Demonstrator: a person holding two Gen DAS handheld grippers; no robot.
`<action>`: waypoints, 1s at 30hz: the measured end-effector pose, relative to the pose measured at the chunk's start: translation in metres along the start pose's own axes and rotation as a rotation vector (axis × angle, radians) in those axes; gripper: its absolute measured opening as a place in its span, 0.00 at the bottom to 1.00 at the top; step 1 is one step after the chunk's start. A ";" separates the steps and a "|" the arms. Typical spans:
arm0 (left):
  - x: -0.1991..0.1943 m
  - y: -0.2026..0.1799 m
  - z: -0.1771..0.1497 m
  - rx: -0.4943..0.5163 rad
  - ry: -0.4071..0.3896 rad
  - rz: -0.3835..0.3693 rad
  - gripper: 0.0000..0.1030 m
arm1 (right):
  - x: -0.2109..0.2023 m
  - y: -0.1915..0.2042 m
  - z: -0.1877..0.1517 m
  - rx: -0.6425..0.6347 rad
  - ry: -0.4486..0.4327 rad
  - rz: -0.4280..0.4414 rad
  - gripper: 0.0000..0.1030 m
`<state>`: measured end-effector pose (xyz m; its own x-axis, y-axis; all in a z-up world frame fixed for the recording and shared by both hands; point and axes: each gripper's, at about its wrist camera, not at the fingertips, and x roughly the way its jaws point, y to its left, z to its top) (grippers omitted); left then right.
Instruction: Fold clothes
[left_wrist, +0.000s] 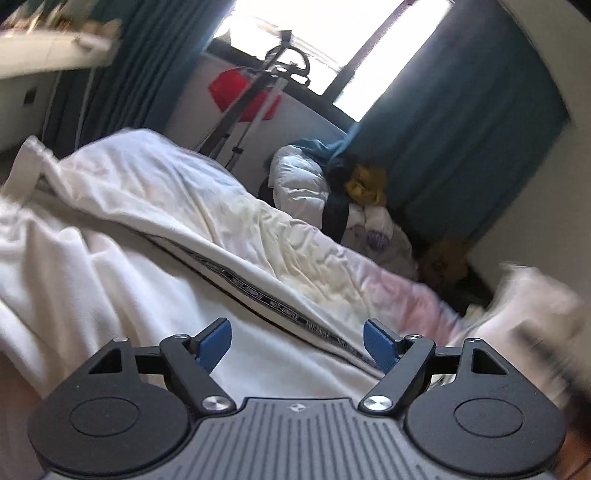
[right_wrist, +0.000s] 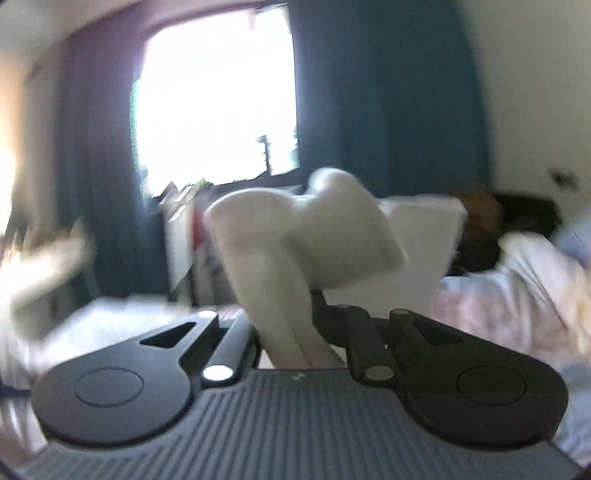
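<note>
Right claw (right_wrist: 286, 332) clamps white garment (right_wrist: 306, 236) fold.

A white garment (left_wrist: 110, 266) with a black lettered stripe lay rumpled across the bed. Another bunched piece of white cloth (right_wrist: 306, 236) stood pinched upright, blurred.

Counted: two grippers, the left gripper (left_wrist: 297, 345) with two blue pads (left_wrist: 214, 343) spread apart, the right gripper (right_wrist: 291, 332) clamped on one white garment (right_wrist: 306, 236). One white garment with a black lettered stripe (left_wrist: 243, 288). One window (left_wrist: 295, 48). Two teal curtains (left_wrist: 454, 129). One red cloth (left_wrist: 240, 94). One yellow cloth (left_wrist: 365, 184).
</note>
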<state>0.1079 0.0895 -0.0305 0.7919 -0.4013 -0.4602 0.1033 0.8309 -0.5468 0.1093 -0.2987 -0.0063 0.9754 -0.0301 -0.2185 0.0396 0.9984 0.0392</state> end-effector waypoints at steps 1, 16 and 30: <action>-0.002 0.006 0.004 -0.028 0.000 -0.009 0.78 | 0.006 0.023 -0.014 -0.063 0.029 0.028 0.11; -0.016 0.015 0.003 -0.082 -0.009 -0.089 0.78 | 0.014 0.107 -0.087 -0.185 0.036 0.157 0.11; 0.008 0.001 -0.014 0.008 0.045 -0.035 0.79 | 0.051 0.113 -0.114 -0.141 0.255 0.377 0.13</action>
<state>0.1063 0.0819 -0.0446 0.7599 -0.4468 -0.4722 0.1351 0.8191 -0.5575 0.1385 -0.1818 -0.1246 0.8312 0.3305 -0.4472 -0.3540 0.9347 0.0328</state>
